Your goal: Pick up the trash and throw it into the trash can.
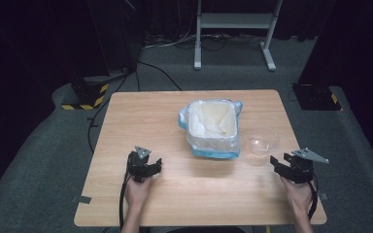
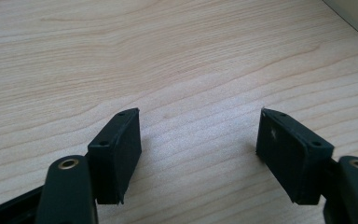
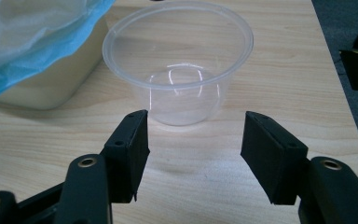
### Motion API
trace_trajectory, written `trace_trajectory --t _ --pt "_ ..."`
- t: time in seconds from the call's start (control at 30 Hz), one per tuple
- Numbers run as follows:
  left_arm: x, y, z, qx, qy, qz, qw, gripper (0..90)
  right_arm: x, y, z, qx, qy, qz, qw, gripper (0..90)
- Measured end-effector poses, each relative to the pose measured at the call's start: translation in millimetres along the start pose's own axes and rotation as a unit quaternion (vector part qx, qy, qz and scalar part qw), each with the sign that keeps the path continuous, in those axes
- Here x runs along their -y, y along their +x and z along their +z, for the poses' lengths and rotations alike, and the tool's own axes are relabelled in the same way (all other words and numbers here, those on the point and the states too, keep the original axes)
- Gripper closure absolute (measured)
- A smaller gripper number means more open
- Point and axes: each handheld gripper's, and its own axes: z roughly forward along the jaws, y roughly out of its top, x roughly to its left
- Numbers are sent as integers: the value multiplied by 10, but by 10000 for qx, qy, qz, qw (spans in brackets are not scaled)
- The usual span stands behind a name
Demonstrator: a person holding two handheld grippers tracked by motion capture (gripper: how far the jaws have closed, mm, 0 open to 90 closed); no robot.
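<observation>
Clear plastic, the empty cup (image 3: 179,65) is standing upright just ahead of your right gripper (image 3: 193,144), whose jaws are spreading wide beside the lined bin (image 1: 211,127). Your left gripper (image 2: 198,154), also gaping, is hovering over bare table (image 2: 168,56), seemingly farther off.

The left gripper (image 2: 198,140) holds its two black padded fingers (image 2: 116,151) spread wide, nothing between them, just above the light wooden table (image 2: 177,56) stretching beyond their tips.
</observation>
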Motion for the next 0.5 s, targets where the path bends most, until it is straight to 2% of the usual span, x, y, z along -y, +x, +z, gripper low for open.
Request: trace_trajectory --t 0.3,0.5 --pt "0 0 0 0 2 1 10000 304 -102 -72 9 -52 -40 29 10000 464" --pt "0 0 0 0 1 3 10000 304 -209 -109 26 -4 -96 58 9999 505"
